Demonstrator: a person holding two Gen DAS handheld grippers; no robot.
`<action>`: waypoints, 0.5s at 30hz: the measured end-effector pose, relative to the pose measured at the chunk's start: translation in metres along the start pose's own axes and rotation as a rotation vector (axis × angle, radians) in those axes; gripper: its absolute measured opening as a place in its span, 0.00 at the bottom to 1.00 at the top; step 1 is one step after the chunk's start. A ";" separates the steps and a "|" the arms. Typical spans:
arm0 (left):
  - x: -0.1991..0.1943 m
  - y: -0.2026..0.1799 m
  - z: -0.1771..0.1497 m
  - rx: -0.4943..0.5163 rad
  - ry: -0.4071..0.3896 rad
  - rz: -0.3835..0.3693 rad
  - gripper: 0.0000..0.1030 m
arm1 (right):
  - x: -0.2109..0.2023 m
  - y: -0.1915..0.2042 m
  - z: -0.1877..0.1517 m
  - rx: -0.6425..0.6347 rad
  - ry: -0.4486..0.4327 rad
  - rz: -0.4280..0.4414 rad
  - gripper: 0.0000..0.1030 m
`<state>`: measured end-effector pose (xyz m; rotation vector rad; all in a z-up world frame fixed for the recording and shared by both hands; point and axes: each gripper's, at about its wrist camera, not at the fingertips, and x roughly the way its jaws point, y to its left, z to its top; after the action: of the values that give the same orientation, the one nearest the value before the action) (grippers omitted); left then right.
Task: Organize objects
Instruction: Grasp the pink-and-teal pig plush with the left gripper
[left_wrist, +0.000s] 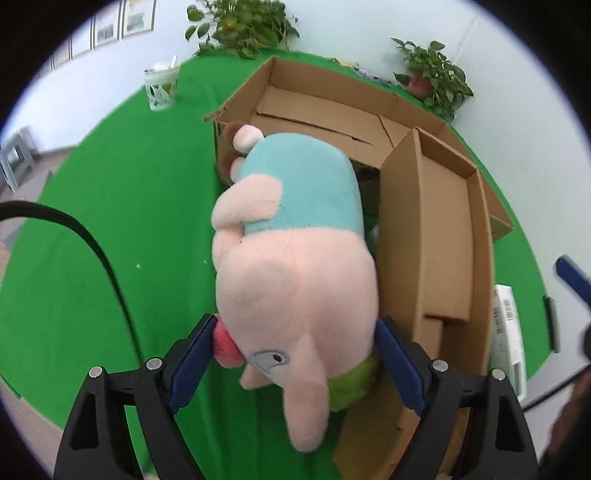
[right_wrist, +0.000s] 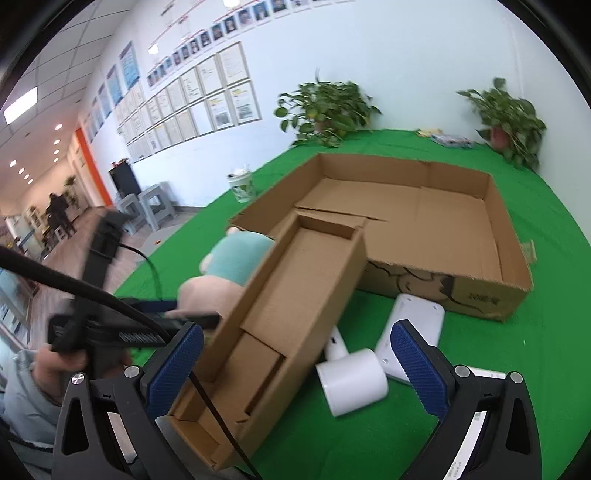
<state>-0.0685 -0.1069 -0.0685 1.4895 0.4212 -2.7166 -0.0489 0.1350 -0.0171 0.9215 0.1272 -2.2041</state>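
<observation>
My left gripper (left_wrist: 297, 347) is shut on a pink plush pig (left_wrist: 295, 280) with a light blue shirt, gripping its head. The pig hangs over the green cloth beside a long narrow cardboard box (left_wrist: 439, 236). The pig also shows in the right wrist view (right_wrist: 221, 273), left of the narrow box (right_wrist: 280, 317). A large open cardboard box (right_wrist: 424, 206) lies behind it, and it also shows in the left wrist view (left_wrist: 325, 110). My right gripper (right_wrist: 299, 365) is open and empty, above the narrow box's near end and a white cylinder device (right_wrist: 351, 380).
A white flat device (right_wrist: 413, 328) lies by the large box. A patterned cup (left_wrist: 160, 88) stands at the far left on the green table (left_wrist: 129, 206). Potted plants (right_wrist: 325, 107) stand along the back wall. A white labelled box (left_wrist: 509, 332) lies at the right.
</observation>
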 end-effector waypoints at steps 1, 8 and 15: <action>-0.001 0.002 -0.001 0.011 -0.013 -0.012 0.80 | -0.003 0.007 0.003 -0.023 -0.005 0.010 0.99; -0.012 0.030 -0.006 -0.070 -0.052 -0.097 0.61 | -0.005 0.083 0.034 -0.294 0.027 0.173 0.99; -0.042 0.067 -0.034 -0.101 -0.088 -0.094 0.60 | 0.036 0.103 0.063 -0.252 0.095 0.449 0.99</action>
<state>-0.0078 -0.1684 -0.0666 1.3539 0.6304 -2.7720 -0.0342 0.0171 0.0237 0.8208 0.2153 -1.6877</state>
